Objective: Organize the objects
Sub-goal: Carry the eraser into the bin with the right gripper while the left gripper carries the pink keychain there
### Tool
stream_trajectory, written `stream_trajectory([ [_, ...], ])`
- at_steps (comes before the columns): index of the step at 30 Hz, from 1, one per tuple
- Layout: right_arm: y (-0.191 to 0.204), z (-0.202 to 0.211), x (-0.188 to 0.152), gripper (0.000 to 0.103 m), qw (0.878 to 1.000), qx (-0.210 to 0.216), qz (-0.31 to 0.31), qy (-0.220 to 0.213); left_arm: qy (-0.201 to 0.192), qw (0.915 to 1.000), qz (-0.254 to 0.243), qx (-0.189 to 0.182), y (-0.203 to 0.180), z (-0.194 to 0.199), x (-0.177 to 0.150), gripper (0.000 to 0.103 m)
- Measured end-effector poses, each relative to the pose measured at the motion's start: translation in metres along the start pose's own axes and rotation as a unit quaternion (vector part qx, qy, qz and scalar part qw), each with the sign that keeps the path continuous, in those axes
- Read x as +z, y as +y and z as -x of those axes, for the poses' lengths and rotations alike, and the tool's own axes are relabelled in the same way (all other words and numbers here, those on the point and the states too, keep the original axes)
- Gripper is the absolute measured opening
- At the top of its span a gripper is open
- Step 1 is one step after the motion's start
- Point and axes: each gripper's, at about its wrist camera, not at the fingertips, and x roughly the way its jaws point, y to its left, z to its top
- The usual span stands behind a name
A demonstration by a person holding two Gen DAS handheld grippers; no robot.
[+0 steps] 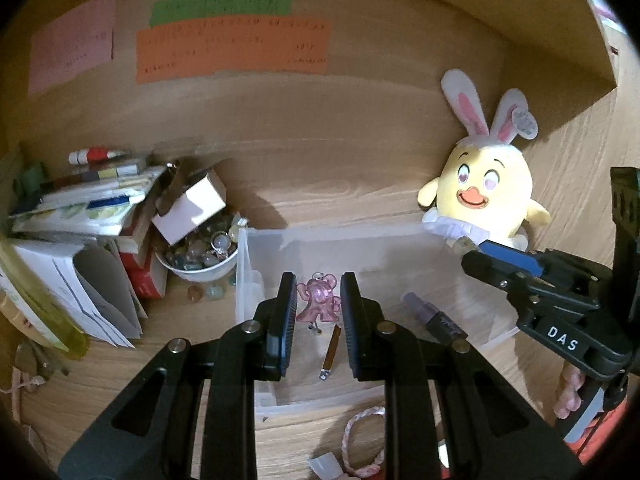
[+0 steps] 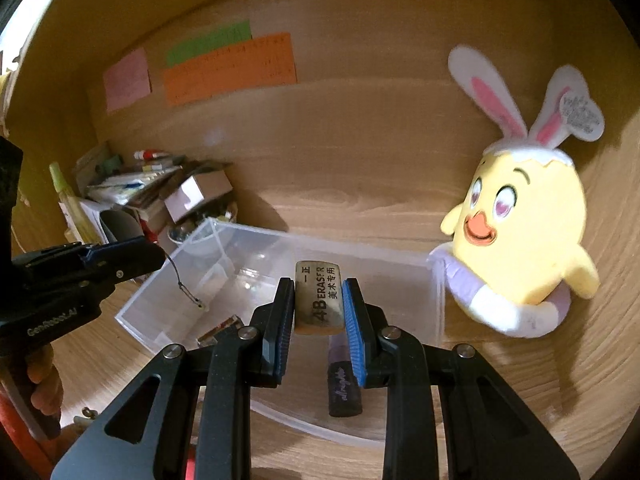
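Left gripper [image 1: 319, 312]: jaws clamped on pink charm [image 1: 319, 300], above clear bin [image 1: 246, 276]. Right gripper [image 2: 319, 312]: jaws clamped on 4B eraser [image 2: 319, 298], over the bin's middle. Bin holds purple tube [image 2: 342, 384] near its front edge. Plush chick [image 2: 524, 240] beside the bin's right corner.

Writing on notes [image 1: 232, 46] at upper centre too blurred to read. Pink cord [image 1: 362, 440] cut off by lower edge. Bowl [image 1: 200, 270] at left half hidden under box [image 1: 190, 212]. Tube [image 2: 343, 390] at lower centre partly behind right gripper [image 2: 318, 306]. Tag [image 2: 582, 116] print at upper right illegible
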Motion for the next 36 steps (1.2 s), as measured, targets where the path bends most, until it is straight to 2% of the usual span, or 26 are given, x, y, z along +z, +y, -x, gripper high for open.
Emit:
stream_trajectory([
  [11, 0.001, -0.035, -0.015, 0.022, 0.999, 0.002, 0.003, 0.05, 0.035, 0.9993, 0.013, 0.001, 0.011, -0.028, -0.008, 0.021],
  [26, 0.012, -0.052, -0.022, 0.023, 0.996, -0.002, 0.028, 0.08, 0.08, 0.9967, 0.006, 0.001, 0.008, -0.052, -0.02, 0.021],
  [36, 0.015, -0.058, -0.024, 0.023, 0.995, -0.007, 0.034, 0.089, 0.075, 0.9972, -0.002, 0.002, 0.006, -0.048, -0.021, 0.021],
])
